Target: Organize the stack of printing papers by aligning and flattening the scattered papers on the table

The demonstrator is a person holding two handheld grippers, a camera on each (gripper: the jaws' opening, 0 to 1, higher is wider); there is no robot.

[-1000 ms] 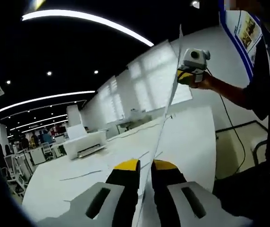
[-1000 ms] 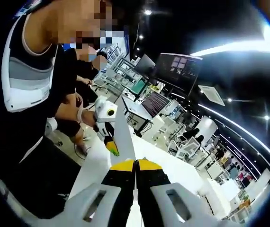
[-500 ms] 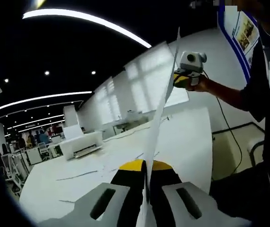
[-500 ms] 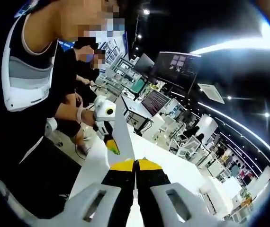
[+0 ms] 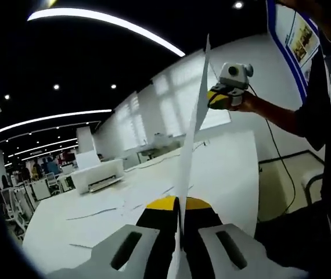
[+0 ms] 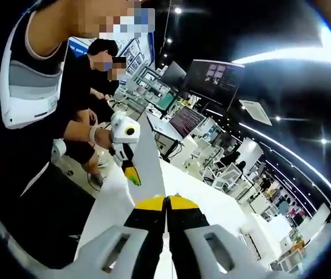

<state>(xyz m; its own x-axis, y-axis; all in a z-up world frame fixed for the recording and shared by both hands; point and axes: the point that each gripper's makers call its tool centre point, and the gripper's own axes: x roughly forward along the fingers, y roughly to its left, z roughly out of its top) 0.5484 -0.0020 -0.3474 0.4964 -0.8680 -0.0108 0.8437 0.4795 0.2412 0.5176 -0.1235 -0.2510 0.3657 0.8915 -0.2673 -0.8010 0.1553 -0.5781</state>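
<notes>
Both grippers hold white printing paper [image 5: 192,131] edge-on in the air above the white table [image 5: 232,168]. In the left gripper view my left gripper [image 5: 180,204] is shut on the lower end of the paper, which rises to the right gripper [image 5: 216,100] held by a hand at the upper right. In the right gripper view my right gripper [image 6: 166,201] is shut on the same paper [image 6: 148,165], which runs away to the left gripper [image 6: 132,175] in the person's other hand. A few loose sheets [image 5: 93,214] lie flat on the table.
A white printer [image 5: 99,174] stands at the table's far left side. The person [image 6: 32,116] holding the grippers stands at the table's edge [image 5: 257,186]. Desks with monitors [image 6: 212,81] and other people fill the room behind.
The left gripper's jaws, slightly apart a second ago, have closed on the paper. The paper now stands a little higher and more upright between the grippers.
</notes>
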